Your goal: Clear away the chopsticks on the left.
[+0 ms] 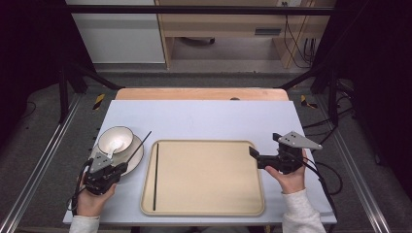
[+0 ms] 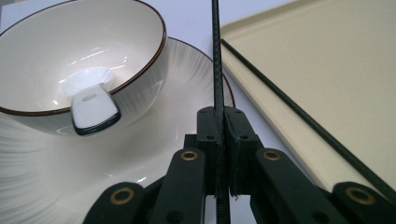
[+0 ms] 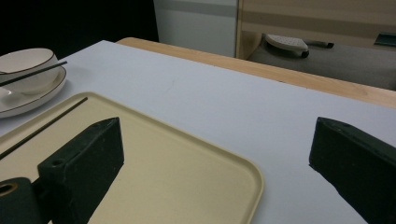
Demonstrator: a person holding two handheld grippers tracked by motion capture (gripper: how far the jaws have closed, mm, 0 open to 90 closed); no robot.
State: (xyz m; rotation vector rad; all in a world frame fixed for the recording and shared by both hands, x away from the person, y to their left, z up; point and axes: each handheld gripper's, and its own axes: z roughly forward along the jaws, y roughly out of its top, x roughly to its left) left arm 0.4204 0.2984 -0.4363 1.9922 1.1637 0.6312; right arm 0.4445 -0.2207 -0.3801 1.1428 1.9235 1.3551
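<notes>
At the near left edge of the table (image 1: 204,116), our left gripper (image 1: 118,168) has its black jaws clamped tight on a thin black chopstick (image 2: 216,56), which runs straight up between the pads in the left gripper view and, from above, slants up and to the right past the rim of the plate (image 1: 137,158). The gripper hovers over the plate's near edge, our left hand (image 1: 92,194) wrapped around its body. Just beyond it sits a white bowl (image 1: 115,139) with a dark rim, resting on that plate, and a white soup spoon (image 2: 91,100) lies inside the bowl with its handle hanging over the near rim. At the near right, our right gripper (image 3: 219,158) has its jaws spread wide with nothing between them, held above the right edge of the tan tray (image 1: 243,194) and pointing left across it; our right hand (image 1: 291,177) holds it from below, a pale sleeve (image 1: 301,213) at the wrist. The tray fills the middle of the table, and a second black chopstick (image 1: 155,177) lies flat along its left side, close to the rim and well apart from the one we hold. Farther off, a strip of bare wood (image 1: 201,93) borders the far side of the white tabletop, with a pale cabinet (image 1: 116,34) on the floor behind it
</notes>
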